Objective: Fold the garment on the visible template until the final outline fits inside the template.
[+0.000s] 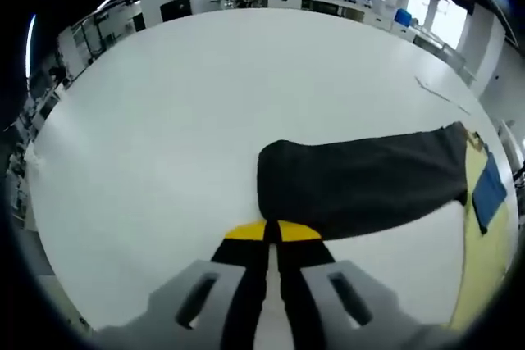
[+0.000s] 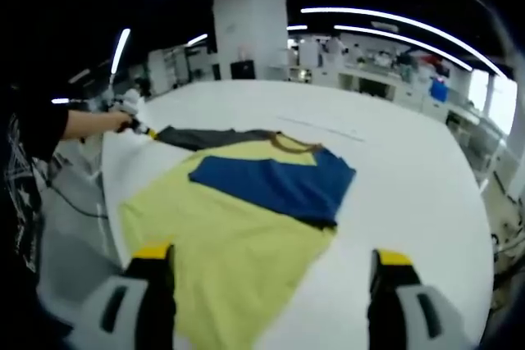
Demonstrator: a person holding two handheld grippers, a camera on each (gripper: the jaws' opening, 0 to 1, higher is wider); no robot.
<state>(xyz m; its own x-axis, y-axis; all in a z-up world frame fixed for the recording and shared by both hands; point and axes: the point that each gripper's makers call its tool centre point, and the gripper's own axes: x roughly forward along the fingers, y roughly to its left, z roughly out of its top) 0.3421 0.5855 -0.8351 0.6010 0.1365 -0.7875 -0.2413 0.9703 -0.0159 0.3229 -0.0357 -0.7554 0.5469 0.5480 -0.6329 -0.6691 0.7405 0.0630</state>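
While closed jaws pinch the dark sleeve (image 1: 361,178), the garment (image 2: 246,227) lies between open jaws.

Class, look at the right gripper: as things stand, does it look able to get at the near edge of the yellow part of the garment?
Probably yes. The right gripper is open, and the garment's yellow panel lies flat between its jaws on the white table, nothing lying in between.

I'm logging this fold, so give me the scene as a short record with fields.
surface: white table
garment: yellow shirt with blue panel, spread flat
sleeve: dark sleeve stretched out sideways on the table
left gripper: jaws shut on the sleeve's edge
right gripper: jaws open, above the shirt's near edge, holding nothing
fold: not yet done
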